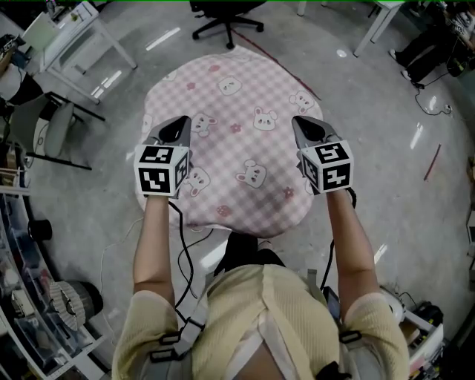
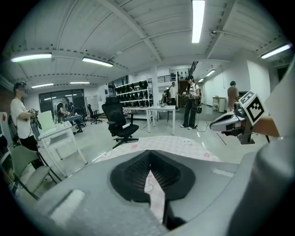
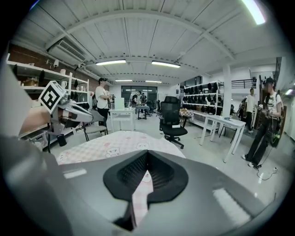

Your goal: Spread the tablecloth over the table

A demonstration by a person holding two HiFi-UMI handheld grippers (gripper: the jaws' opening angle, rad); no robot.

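Left gripper (image 1: 182,120) and right gripper (image 1: 296,120) I am holding level above the tablecloth (image 1: 237,104), jaw tips pressing together on nothing, pink checked tablecloth lying spread, draping over every tabletop edge.

Head camera's up high, staring steeply down over the person's chest. The tablecloth (image 1: 237,96) fills mid-frame, the left tool (image 1: 183,120) and right tool (image 1: 295,120) sit over it, and the office chair (image 1: 226,18) is at the top edge. The left tool's camera rides low and close behind its own jaws, facing level across the cloth to that chair, with the right tool at frame right. The right tool's camera mirrors it, with the left tool at frame left. All three views share cloth and chair.
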